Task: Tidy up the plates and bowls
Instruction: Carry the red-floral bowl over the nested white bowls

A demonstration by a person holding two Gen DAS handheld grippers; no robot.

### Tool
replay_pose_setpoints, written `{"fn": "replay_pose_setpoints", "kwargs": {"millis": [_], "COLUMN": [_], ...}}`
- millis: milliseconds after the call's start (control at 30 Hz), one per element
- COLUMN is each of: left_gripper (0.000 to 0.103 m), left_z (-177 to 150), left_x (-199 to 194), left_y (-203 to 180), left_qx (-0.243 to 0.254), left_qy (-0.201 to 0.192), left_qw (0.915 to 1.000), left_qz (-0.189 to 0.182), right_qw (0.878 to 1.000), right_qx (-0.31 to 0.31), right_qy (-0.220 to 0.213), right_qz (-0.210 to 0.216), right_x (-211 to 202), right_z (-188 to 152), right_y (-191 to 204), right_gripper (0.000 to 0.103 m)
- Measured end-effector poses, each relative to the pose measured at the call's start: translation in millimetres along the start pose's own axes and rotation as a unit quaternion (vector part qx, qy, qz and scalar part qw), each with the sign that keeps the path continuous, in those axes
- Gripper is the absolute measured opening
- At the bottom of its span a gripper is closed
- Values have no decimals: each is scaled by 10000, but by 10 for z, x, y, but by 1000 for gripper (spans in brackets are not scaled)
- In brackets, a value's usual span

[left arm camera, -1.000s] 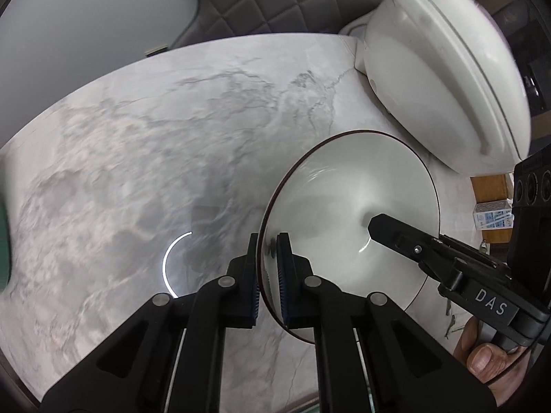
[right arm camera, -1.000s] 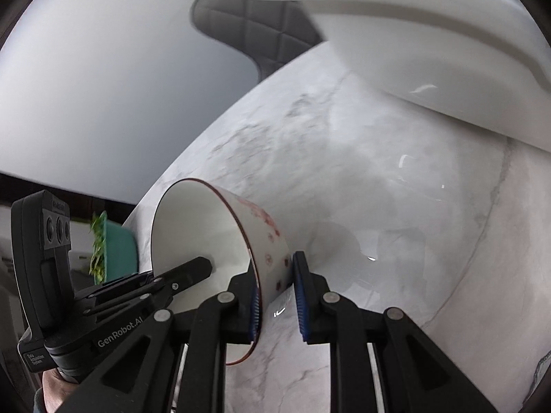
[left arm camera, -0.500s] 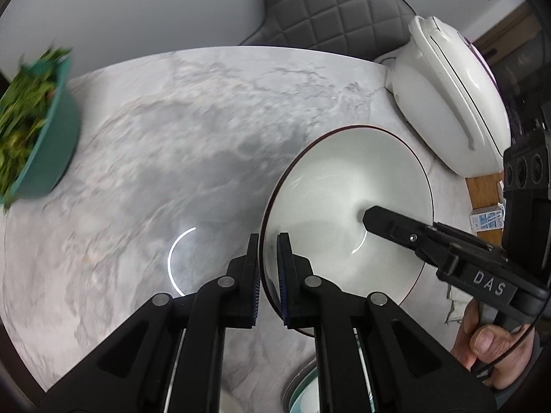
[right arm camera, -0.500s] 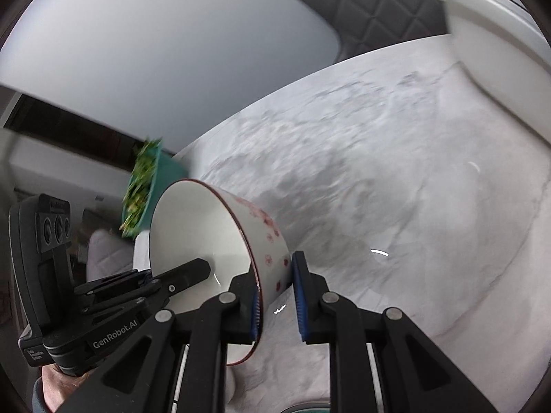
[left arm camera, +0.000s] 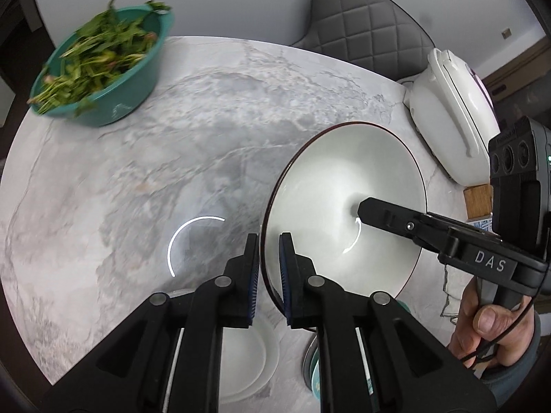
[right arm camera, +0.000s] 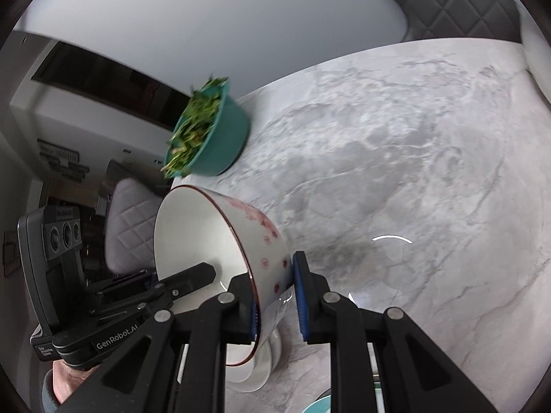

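Note:
A white bowl [left arm camera: 327, 189] with a dark red rim and pink flowers on its outside [right arm camera: 265, 237] hangs tilted above the marble table [left arm camera: 155, 172]. Both grippers carry it. My left gripper [left arm camera: 268, 268] is shut on the near rim, one pad inside and one outside. At the opposite side my right gripper [right arm camera: 275, 289] is shut on the bowl's wall. One finger [left arm camera: 389, 216] of the right gripper lies inside the bowl in the left wrist view. A hand [left arm camera: 489, 323] holds that gripper's handle.
A teal basin of green leaves [left arm camera: 100, 69] stands at the table's far left edge. A white appliance [left arm camera: 451, 117] sits at the right, a grey quilted chair [left arm camera: 361, 27] behind. Below the grippers lie a white plate [left arm camera: 248, 361] and teal-rimmed dishes [left arm camera: 311, 361].
Both grippers have carried the bowl leftwards across the table and upwards. The teal basin has come into view, the white appliance has slid away to the right, and dishes now show underneath.

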State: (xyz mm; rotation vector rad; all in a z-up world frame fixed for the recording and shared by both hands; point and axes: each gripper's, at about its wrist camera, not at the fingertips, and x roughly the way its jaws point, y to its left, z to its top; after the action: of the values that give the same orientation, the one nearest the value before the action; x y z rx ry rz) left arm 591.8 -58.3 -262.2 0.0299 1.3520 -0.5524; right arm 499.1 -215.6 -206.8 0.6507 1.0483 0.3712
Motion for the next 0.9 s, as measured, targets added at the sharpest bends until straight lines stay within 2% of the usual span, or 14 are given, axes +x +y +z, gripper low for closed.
{"fn": "replay_pose_setpoints", "kwargs": {"millis": [467, 900], "left_gripper": [10, 10], "left_z": [-697, -1403], "left_x": [-460, -318], "left_y": [611, 1021], "left_qx": [-597, -1166], "left_qy": [-58, 247], "left_qw": [9982, 9928], "left_qz": [21, -108], "right_qw": [9956, 9875], "right_qx": [-739, -1013], "right_qy": [559, 1207], "right_qz": [130, -53], "right_x": [278, 657], "right_z": [-408, -829], "right_y": [702, 874], "right_gripper": [21, 21]}}
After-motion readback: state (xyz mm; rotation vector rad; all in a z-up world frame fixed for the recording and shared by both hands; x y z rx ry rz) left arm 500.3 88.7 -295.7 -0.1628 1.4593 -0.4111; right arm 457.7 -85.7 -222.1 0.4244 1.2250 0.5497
